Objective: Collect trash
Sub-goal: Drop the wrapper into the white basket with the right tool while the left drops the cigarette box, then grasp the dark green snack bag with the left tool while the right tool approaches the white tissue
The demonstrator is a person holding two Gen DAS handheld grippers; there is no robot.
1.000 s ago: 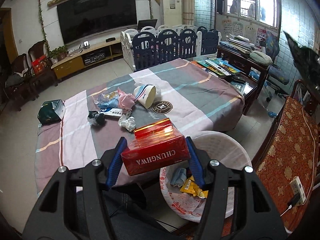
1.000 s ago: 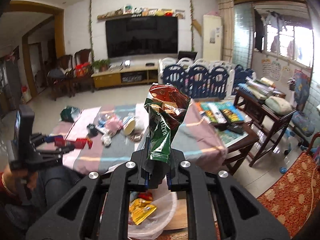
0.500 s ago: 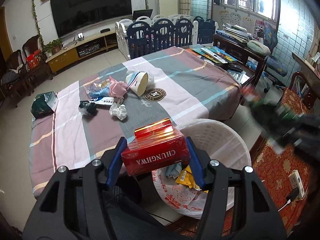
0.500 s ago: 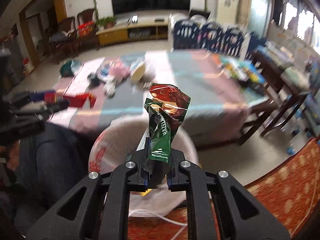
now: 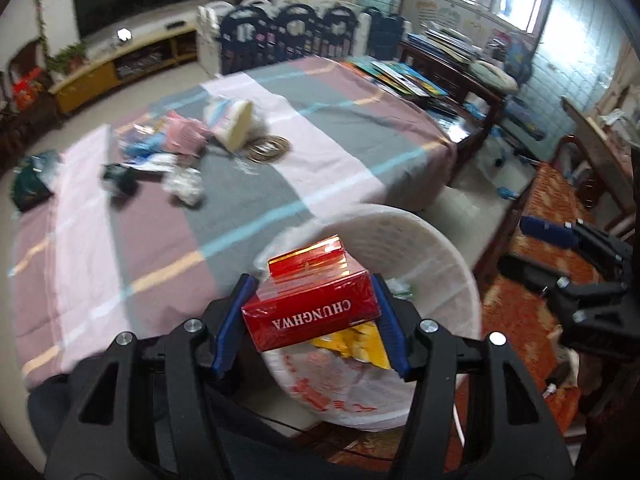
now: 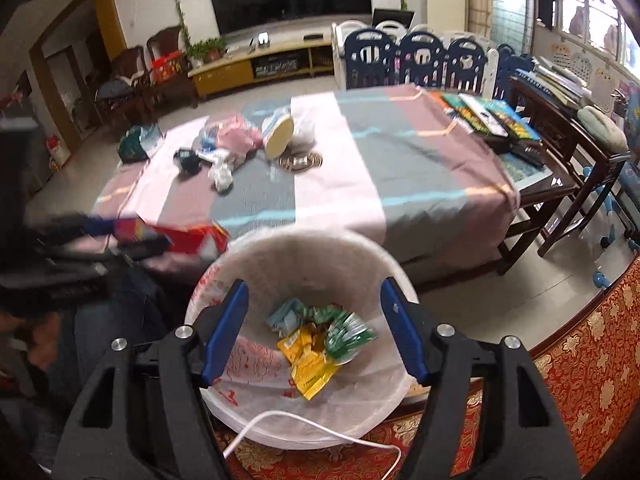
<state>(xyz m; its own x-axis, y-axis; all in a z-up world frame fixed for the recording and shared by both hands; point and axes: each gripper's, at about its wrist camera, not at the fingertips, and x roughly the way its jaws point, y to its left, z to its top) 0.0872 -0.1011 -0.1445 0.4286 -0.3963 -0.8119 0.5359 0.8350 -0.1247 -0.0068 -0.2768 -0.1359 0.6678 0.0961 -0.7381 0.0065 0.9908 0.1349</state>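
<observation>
My left gripper (image 5: 310, 322) is shut on a red Chunghwa cigarette carton (image 5: 312, 300), held over the near rim of the white waste basket (image 5: 452, 264). In the right wrist view my right gripper (image 6: 316, 328) hangs above the same basket (image 6: 248, 364); its jaws are opening and nothing is between them. The green snack bag (image 6: 346, 334) lies inside on yellow wrappers (image 6: 310, 364). The red carton (image 6: 188, 238) shows blurred at the left. More trash sits on the striped tablecloth (image 6: 400, 168): a tipped paper bowl (image 6: 280, 138), pink wrapper (image 6: 236, 138), crumpled white paper (image 6: 222, 176).
A dark wooden side table (image 6: 560, 152) with books stands right of the table. A red patterned rug (image 6: 592, 360) lies under the basket. A white cable (image 6: 320, 428) runs along the floor by the basket. A person's dark trouser leg (image 6: 104, 320) is at the left.
My right gripper dropped toward the basket and let go of the green snack bag, which now lies inside. My left gripper carried the red carton down and over the basket.
</observation>
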